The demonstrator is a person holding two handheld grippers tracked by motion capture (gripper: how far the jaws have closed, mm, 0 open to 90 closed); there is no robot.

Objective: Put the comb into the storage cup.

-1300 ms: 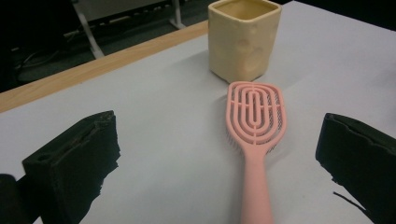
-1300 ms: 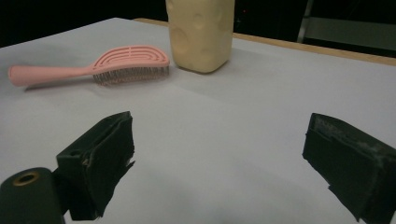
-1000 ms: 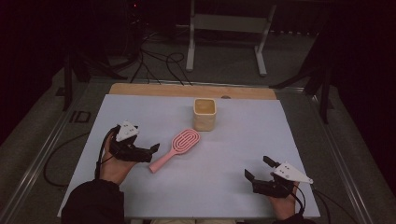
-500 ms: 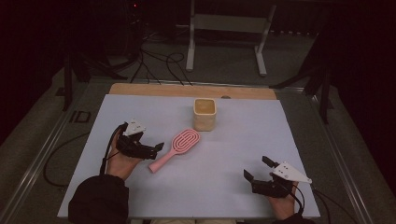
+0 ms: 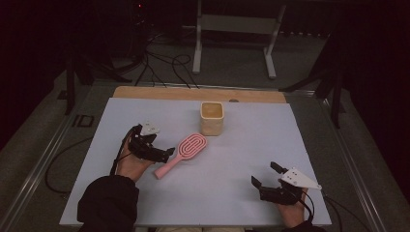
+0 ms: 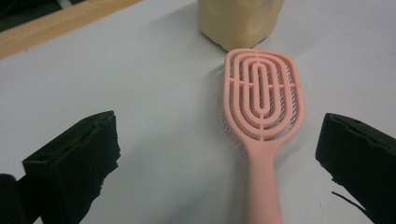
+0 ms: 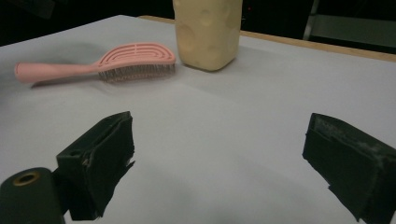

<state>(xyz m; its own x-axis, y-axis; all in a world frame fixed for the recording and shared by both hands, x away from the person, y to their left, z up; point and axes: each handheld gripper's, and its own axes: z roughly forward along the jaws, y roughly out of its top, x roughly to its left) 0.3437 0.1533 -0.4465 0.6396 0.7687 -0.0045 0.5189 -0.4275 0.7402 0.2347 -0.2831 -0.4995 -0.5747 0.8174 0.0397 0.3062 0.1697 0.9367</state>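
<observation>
Holding my left gripper [image 5: 167, 153] low over the white table [image 5: 251, 145], I see its jaws spread wide and empty, flanking the pink hairbrush [image 6: 261, 112] handle without touching it. The brush lies bristles down, its head just beside the yellow cup [image 5: 212, 118]. My right gripper [image 5: 265, 179] rests well apart, jaws wide open, holding nothing.

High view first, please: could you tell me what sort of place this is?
Probably a lab or recording workspace rather than a home: a table with a white sheet, loose cables on the grey floor, a metal stand behind, and dark surroundings.
</observation>
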